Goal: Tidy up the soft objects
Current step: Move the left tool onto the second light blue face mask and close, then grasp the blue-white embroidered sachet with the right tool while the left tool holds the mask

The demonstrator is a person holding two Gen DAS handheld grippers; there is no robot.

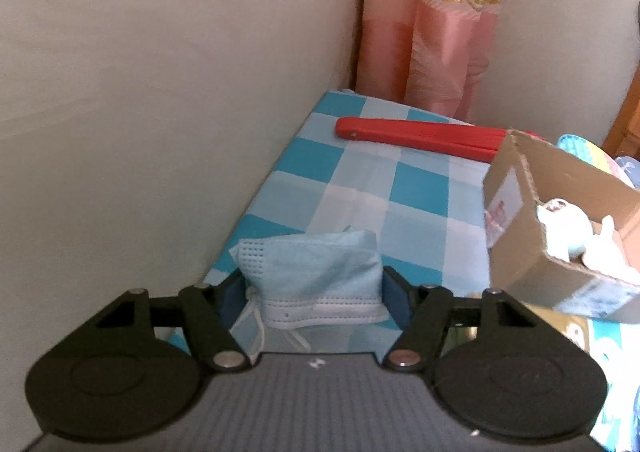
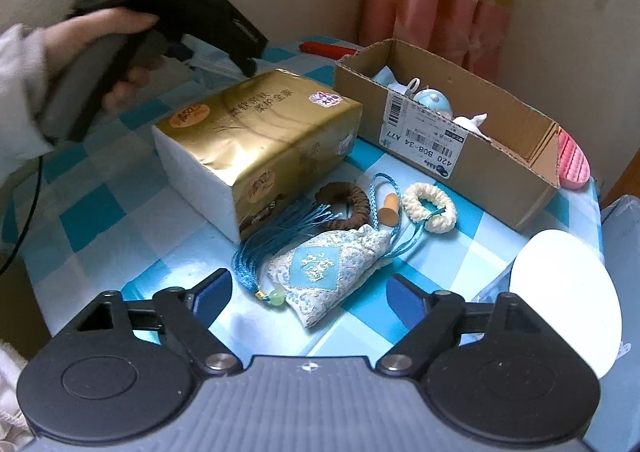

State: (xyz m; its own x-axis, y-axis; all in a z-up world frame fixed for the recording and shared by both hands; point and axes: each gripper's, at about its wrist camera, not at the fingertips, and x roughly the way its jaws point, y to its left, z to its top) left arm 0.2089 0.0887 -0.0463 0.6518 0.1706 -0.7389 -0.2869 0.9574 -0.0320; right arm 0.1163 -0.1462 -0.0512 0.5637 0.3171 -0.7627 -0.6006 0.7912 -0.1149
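The left gripper was closed on a blue face mask, crumpled between its pads and lifted clear of the checked table; one ear loop dangled below it. The box lay to that gripper's right and slightly ahead, its open top tilted into view, so the mask's likely route, judging by the task, ran sideways to the right and over the near cardboard wall. The box's long axis ran away from the camera toward the curtain. A red fan lay beyond, across the far end of the table.

The right gripper stood wide, with nothing between its pads. Directly ahead of it and just below lay an embroidered sachet, its long axis slanting from near-left to far-right, the tassel trailing left toward the tissue pack. Beyond the sachet lay a brown scrunchie, an orange earplug and a cream scrunchie, close together in front of the box. The right gripper was the nearer to all of these.

Inside the box, only pale blue and white shapes showed; what they were was hard to tell. A white round thing at the right edge was overexposed, and a pink object behind the box was partly hidden.
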